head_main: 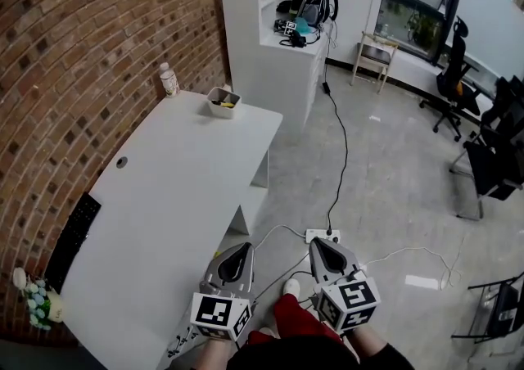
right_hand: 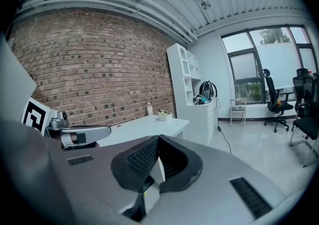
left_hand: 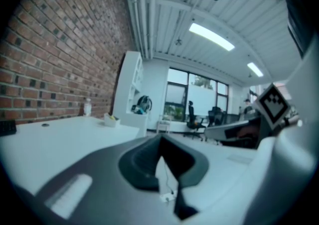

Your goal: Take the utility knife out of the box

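Observation:
A small white box (head_main: 223, 102) stands at the far end of the white desk (head_main: 172, 196), with something yellow showing inside it; I cannot make out the utility knife itself. The box is small and distant in the left gripper view (left_hand: 110, 119) and the right gripper view (right_hand: 164, 115). My left gripper (head_main: 242, 249) (left_hand: 160, 145) hovers by the desk's near right corner, jaws shut with nothing in them. My right gripper (head_main: 318, 244) (right_hand: 158, 142) hangs beside it over the floor, also shut and empty. Both are far from the box.
A bottle (head_main: 169, 80) stands near the box by the brick wall. A black keyboard (head_main: 72, 237) and small flowers (head_main: 37, 299) lie along the desk's left edge. A white shelf unit (head_main: 270, 33) stands behind the desk. A power strip (head_main: 322, 236) and cable lie on the floor; chairs (head_main: 452, 82) stand at right.

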{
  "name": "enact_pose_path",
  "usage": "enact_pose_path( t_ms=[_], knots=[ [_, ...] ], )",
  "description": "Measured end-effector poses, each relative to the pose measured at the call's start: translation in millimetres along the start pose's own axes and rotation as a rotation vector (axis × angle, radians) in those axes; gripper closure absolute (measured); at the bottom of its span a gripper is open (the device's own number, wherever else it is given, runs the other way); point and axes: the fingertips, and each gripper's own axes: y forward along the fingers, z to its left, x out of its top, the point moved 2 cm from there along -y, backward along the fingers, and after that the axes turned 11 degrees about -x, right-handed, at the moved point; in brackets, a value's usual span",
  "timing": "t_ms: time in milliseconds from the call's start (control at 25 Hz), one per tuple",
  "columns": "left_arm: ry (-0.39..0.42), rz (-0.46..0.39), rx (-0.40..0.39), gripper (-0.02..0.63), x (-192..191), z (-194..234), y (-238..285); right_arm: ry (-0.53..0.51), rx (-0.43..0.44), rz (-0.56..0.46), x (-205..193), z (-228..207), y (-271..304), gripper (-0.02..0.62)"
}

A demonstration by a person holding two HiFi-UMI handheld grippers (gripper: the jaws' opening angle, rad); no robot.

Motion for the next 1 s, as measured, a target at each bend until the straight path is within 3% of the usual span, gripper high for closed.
enact_pose_path(
  t_ms=[1000],
  knots=[
    [0.014,-0.041,0.134,0.603,34.5,80.1,98.3,-0.015,0.019,-0.048,54.9,-66.5,104.3,0.588]
  ],
)
